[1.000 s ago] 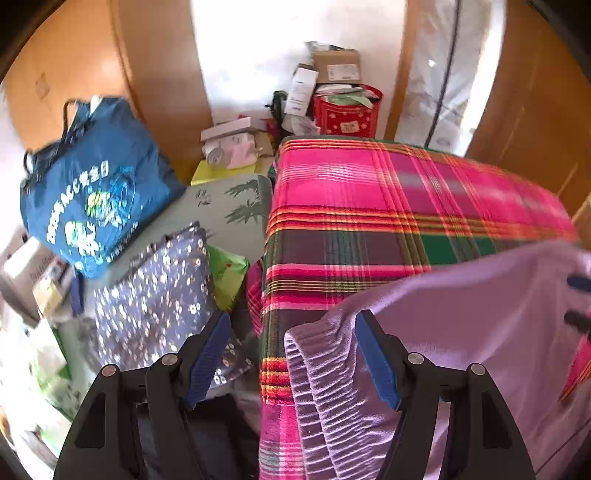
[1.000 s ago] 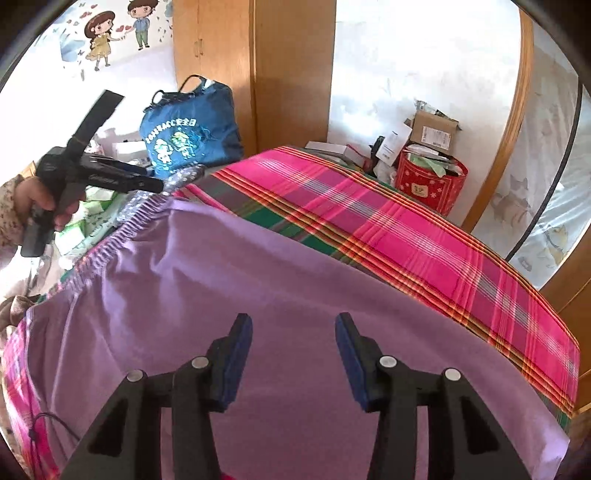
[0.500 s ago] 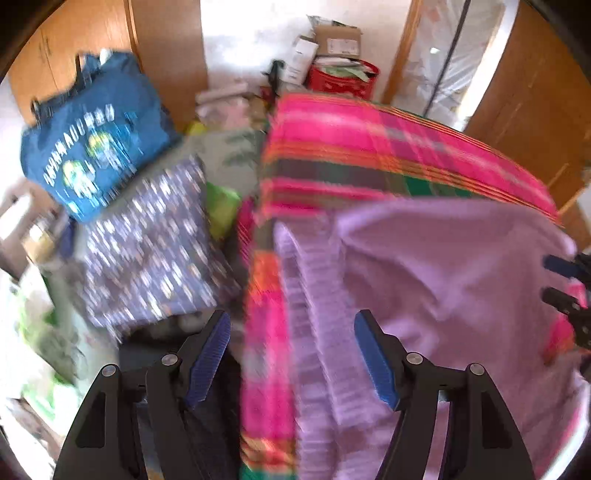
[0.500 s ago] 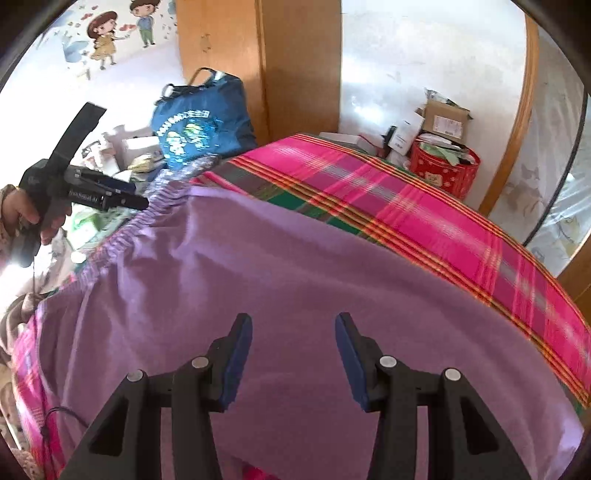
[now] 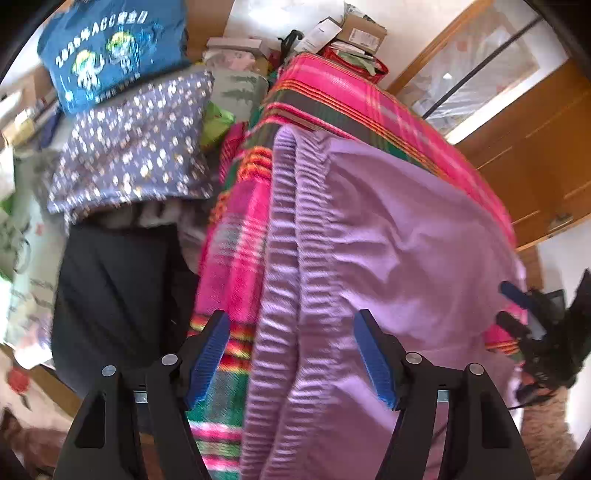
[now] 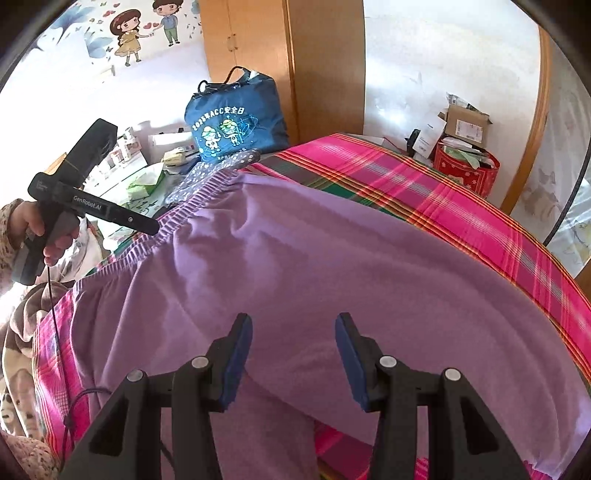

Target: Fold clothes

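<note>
Plaid bedding in pink, green and orange covers the bed on which a purple garment is spread. Nearest the right wrist view, the right hand-held gripper is seen released, its blue pads wide apart above the smooth purple cloth, with nothing between them. The lower edge of the garment is cut off by the frame there. In the left wrist view the left hand-held gripper is likewise released, its jaws spread over the gathered waistband, which lies along the bed's side edge; whether the pads touch the fabric cannot be told. From the right view, the left hand-held gripper is held by a hand with its tip at the ribbed waistband.

Beside the bed, a dark item is seen low on the left, blurred and hard to identify. Beyond it lies a navy floral cloth, and further back a blue bag printed with cartoon figures rests against a wooden wardrobe. At the far end of the bed, a red bin filled with papers is topped by a cardboard box. A cartoon sticker of two children is seen on the wall. A wooden door frame curves past the bin.
</note>
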### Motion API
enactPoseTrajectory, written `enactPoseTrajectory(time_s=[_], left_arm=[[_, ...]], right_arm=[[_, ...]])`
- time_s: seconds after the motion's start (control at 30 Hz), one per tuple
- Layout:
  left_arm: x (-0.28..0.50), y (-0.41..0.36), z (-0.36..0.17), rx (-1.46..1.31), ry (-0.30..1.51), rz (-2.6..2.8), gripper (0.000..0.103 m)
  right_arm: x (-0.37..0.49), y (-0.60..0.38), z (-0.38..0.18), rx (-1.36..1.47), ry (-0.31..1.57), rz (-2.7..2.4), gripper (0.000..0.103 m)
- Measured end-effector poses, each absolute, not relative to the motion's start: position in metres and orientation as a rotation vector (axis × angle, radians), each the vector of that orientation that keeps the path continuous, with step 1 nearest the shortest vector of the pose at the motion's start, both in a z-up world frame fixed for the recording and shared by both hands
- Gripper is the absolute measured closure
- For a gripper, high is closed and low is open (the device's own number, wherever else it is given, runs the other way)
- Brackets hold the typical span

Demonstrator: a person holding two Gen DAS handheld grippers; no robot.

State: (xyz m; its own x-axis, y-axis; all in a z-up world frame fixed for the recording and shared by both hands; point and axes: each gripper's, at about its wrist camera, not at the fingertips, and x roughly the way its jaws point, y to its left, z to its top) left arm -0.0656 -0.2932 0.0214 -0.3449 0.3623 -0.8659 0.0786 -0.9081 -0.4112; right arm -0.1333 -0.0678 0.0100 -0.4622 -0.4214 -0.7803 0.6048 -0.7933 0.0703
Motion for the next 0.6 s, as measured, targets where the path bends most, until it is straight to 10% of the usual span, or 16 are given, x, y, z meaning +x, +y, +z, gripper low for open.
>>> enactPoseTrajectory(time_s=[0.5,0.6], left_arm=[[-0.038,-0.285,0.04,-1.469,-0.69,2.365,0.034],[-0.041,-0.286,0.028,-1.53,-0.712,2.356,0.047]], right_arm=[[-0.121,-0.07,0.003,1.135,0.25,-2.232,0.054],[-0.119,-0.071,0.0,1.139,0.244,-2.225,0.054]])
